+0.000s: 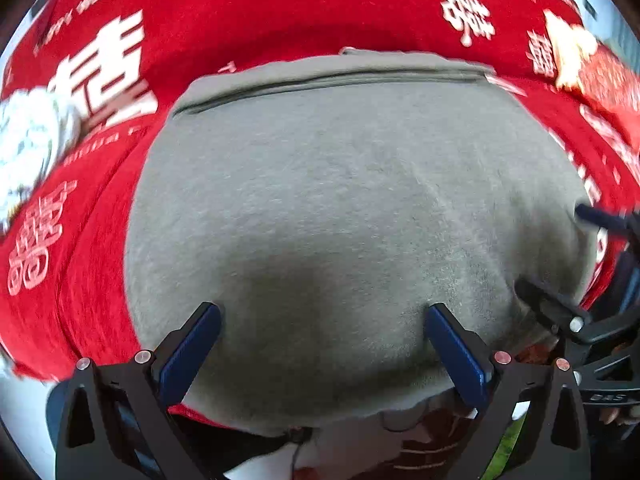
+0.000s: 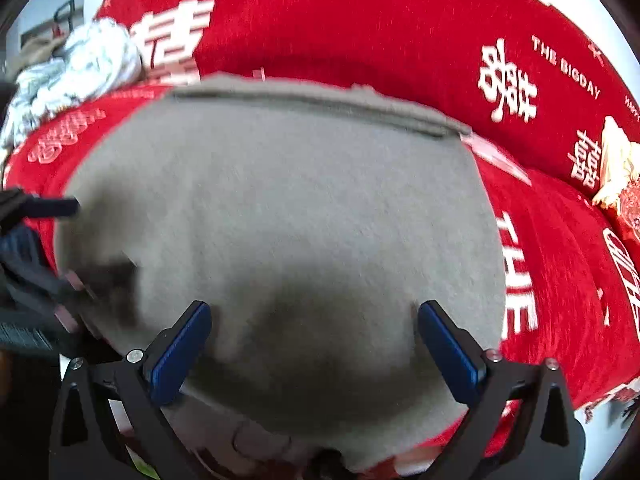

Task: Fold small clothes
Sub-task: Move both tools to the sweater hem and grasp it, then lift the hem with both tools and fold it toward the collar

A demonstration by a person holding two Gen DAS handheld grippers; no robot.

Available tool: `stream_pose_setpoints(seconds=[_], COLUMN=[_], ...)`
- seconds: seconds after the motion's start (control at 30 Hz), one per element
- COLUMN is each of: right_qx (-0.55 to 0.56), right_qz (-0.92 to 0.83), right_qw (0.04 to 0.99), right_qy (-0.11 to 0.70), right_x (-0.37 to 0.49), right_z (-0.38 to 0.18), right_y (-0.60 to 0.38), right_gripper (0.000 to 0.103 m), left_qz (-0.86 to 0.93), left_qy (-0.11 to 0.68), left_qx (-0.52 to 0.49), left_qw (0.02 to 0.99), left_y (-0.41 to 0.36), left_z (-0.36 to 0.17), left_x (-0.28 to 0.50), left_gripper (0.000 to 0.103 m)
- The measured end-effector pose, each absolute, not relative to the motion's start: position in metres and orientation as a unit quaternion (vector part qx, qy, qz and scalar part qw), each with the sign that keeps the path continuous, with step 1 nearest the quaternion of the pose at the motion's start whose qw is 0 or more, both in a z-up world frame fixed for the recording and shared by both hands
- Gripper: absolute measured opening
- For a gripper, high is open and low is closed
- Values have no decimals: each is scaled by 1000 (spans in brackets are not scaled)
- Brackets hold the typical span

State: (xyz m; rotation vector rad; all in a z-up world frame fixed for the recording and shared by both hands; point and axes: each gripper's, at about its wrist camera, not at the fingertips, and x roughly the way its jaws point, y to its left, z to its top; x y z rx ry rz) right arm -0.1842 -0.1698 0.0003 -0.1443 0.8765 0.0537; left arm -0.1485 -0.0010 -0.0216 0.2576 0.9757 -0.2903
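Hovered with left gripper (image 1: 320, 344) and right gripper (image 2: 314, 340) both spread wide, grasping nothing, over grey garment (image 1: 340, 208) flat on red cloth (image 1: 260, 8).

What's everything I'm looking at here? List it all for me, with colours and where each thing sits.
Grey fleece garment: one, grey, spread flat on the red cover, right in front of both tools.
Red cover with white lettering: one, red with white characters and English words, lying under and around the garment.
Crumpled white patterned cloth: one bundle, white with faint grey print, on the cover at the far left.
Cream and red item: one, too blurred to identify, at the far right edge of the cover.
Left tool: one, black with blue pads, jaws wide apart over the garment's near edge.
Right tool: one, black with blue pads, jaws wide apart over the same garment.
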Motion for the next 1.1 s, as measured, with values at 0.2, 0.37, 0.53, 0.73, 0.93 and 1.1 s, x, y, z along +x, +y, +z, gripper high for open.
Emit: stream_pose_setpoints(seconds=[0.2, 0.37, 0.53, 0.73, 0.93, 1.1], right_qx=[-132, -56, 48, 64, 30, 90], right_qz=[26, -18, -47, -28, 3, 53], right_qw=[875, 877, 839, 810, 813, 836], right_qy=[465, 476, 540, 582, 581, 539], right_x=[-189, -205, -205, -198, -211, -217], right_z=[-20, -6, -16, -41, -25, 5], right_y=[-163, -204, -247, -235, -225, -242], right_gripper=[103, 103, 103, 103, 16, 14], left_qz=[-118, -80, -81, -107, -176, -200], left_qy=[493, 495, 576, 617, 611, 556], left_qx=[133, 51, -82, -91, -69, -77], left_qw=[852, 864, 809, 774, 769, 803], left_y=[16, 65, 112, 103, 90, 96], left_z=[-32, -18, -46, -68, -47, -4], left_x=[-149, -158, -139, -131, -145, -157], left_gripper=[103, 103, 103, 103, 13, 13])
